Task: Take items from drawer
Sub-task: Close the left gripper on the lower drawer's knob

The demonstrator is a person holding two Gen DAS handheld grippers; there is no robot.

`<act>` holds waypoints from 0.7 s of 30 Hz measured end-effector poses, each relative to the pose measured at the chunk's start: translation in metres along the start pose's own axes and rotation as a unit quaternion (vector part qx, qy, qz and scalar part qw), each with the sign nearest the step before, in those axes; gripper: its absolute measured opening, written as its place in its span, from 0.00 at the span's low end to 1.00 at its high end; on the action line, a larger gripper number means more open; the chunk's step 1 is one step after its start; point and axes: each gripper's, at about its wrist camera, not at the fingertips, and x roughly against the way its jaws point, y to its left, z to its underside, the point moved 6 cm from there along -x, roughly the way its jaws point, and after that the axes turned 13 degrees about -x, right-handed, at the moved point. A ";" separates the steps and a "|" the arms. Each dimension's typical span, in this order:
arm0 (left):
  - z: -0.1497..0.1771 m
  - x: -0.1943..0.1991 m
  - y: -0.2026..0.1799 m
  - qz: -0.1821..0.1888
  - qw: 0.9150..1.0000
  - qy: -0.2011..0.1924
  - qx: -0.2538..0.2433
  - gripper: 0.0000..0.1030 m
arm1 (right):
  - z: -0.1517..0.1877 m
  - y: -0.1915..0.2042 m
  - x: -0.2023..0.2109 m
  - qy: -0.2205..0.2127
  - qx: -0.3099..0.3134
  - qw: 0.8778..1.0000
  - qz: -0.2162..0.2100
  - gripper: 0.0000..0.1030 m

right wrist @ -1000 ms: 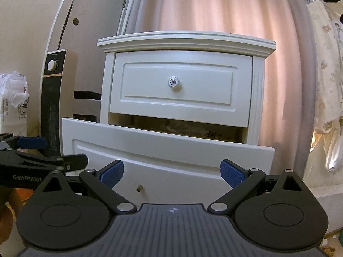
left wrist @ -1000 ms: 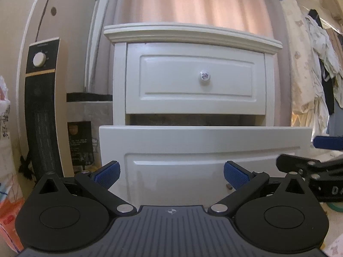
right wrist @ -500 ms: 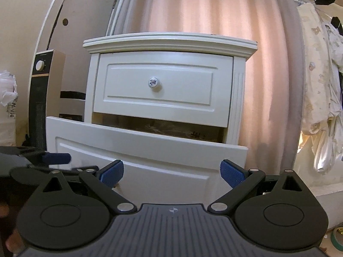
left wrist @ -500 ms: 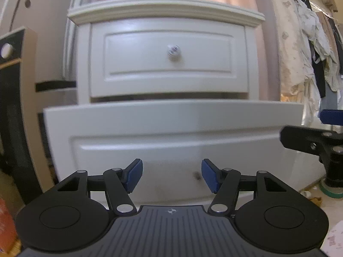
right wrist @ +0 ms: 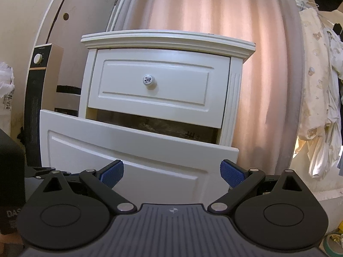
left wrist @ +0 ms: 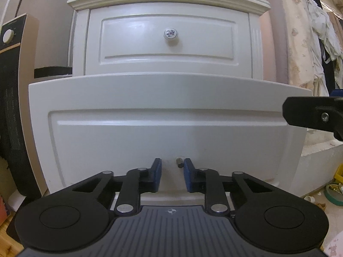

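Closing on a small metal stud [left wrist: 179,162] in the lower drawer [left wrist: 167,132] front, the left gripper [left wrist: 172,174] has its blue pads [left wrist: 157,174] drawn narrow, one on each side of the stud. The right-hand pad looks just beside or touching the stud; a gap remains on the left side, so no full grip yet. The stud sits at 12 o'clock from the gripper body, low on the drawer panel.

Lower drawer is pulled partway out of the white nightstand [right wrist: 167,40]. From the right wrist view, a dark gap [right wrist: 158,126] shows above the drawer's top edge; contents are dim and cannot be identified. Upper drawer [right wrist: 158,85] is flush, with a round painted knob [right wrist: 148,79].

Right gripper [right wrist: 171,173] is spread wide, nothing between its pads, pointing at the lower drawer's right part. Its black finger [left wrist: 310,113] enters the left wrist view at 3 o'clock.

Surroundings: tall black-and-tan heater [right wrist: 40,98] with a white dial at 9 o'clock of the nightstand; pink curtain [right wrist: 214,10] behind; hanging clothes [right wrist: 317,98] at 3 o'clock.
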 end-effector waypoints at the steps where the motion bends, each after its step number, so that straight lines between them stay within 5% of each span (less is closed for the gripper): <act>1: 0.001 -0.001 -0.001 -0.001 1.000 -0.001 0.000 0.14 | 0.000 0.000 0.000 0.001 0.001 1.000 -0.001 1.00; 5: 0.002 -0.003 -0.005 -0.005 1.000 -0.005 0.005 0.07 | 0.001 0.002 -0.002 0.001 0.005 1.000 -0.005 1.00; 21: -0.010 -0.051 -0.004 -0.033 0.999 -0.002 0.009 0.06 | 0.008 -0.015 -0.016 0.010 -0.011 1.000 0.007 1.00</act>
